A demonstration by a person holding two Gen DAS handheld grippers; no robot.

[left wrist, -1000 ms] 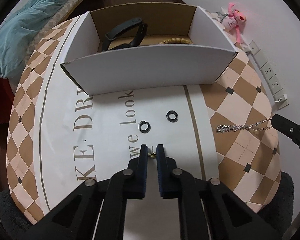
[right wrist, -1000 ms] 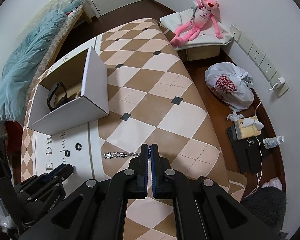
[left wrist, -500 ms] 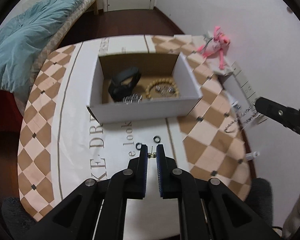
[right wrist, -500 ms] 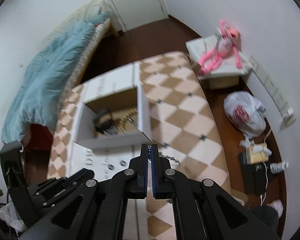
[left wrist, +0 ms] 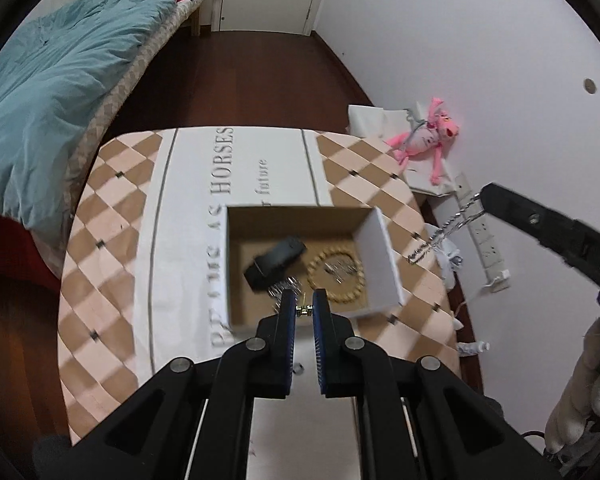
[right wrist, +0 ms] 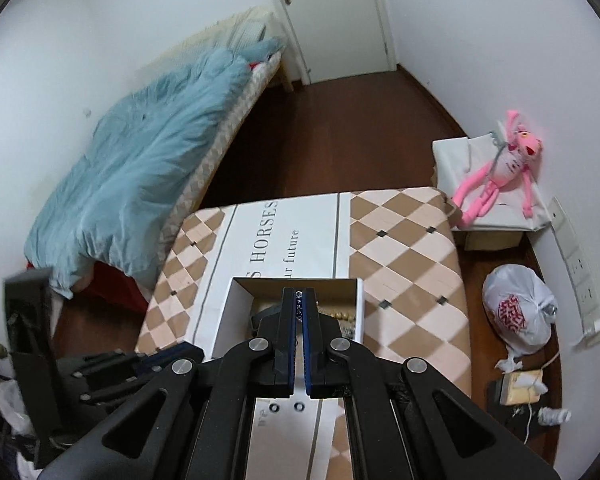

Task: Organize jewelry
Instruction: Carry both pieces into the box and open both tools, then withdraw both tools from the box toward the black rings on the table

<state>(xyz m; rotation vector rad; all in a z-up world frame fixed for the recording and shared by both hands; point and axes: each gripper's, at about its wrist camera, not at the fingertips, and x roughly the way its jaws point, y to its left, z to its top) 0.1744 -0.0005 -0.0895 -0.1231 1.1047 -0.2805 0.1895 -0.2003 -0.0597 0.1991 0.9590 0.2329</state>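
2 grippers hang above the table (left wrist: pixel 112 264). Nearest, the left gripper (left wrist: pixel 304 309) pinches a small gold earring (left wrist: pixel 303 311) between its nearly closed jaws, over the near edge of the cardboard box (left wrist: pixel 374 240). Inside the box lie a black band (left wrist: pixel 275 263), a wooden bead bracelet (left wrist: pixel 336 276) and some silver pieces (left wrist: pixel 284 289). Farther right, the right gripper (right wrist: pixel 299 298), jaws pressed together, grips a silver chain (left wrist: pixel 446 230) that dangles beside the box's right wall. 2 dark rings (right wrist: pixel 287 406) lie on the table.

box (left wrist: pixel 374 258) top open | walls ring interior | bracelet, band inside
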